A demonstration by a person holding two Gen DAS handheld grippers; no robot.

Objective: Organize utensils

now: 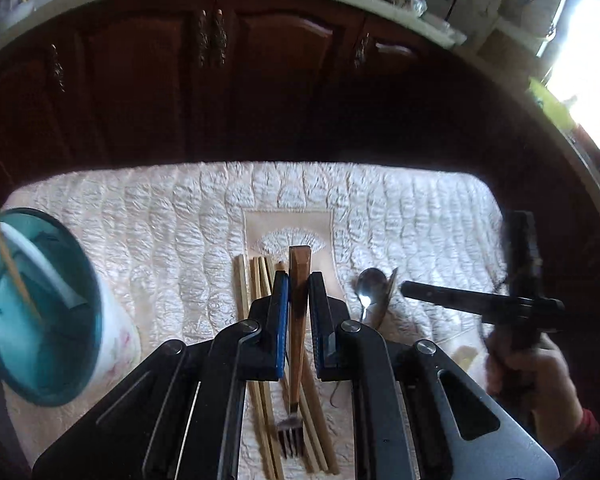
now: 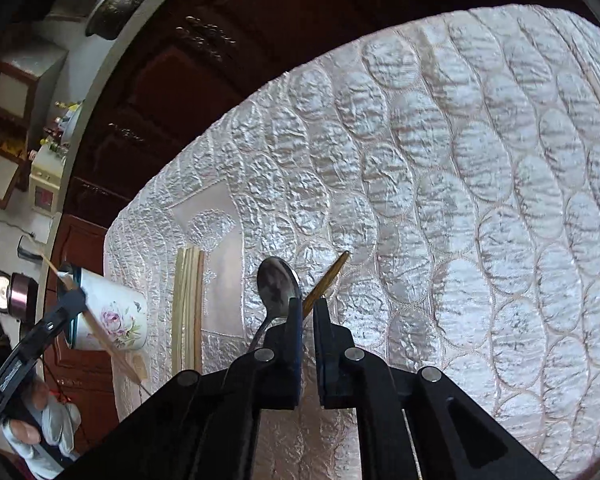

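My left gripper (image 1: 298,280) is shut on a wooden-handled fork (image 1: 299,312), handle pointing away and tines (image 1: 290,436) toward the camera, above a bundle of wooden chopsticks (image 1: 256,284) on the quilted cloth (image 1: 160,220). A metal spoon (image 1: 370,286) lies right of it beside a thin wooden stick (image 1: 389,292). A teal-lined floral cup (image 1: 40,312) with a chopstick in it is at left. In the right wrist view my right gripper (image 2: 307,305) hovers over the spoon (image 2: 278,286) and the stick (image 2: 326,280), jaws nearly together with nothing between them. The cup (image 2: 114,316) shows at left.
Dark wooden cabinet doors (image 1: 220,80) stand beyond the cloth's far edge, with a cluttered counter above. Open quilted cloth (image 2: 480,180) stretches to the right of the spoon. The left gripper's body and gloved hand (image 2: 32,432) show at lower left in the right wrist view.
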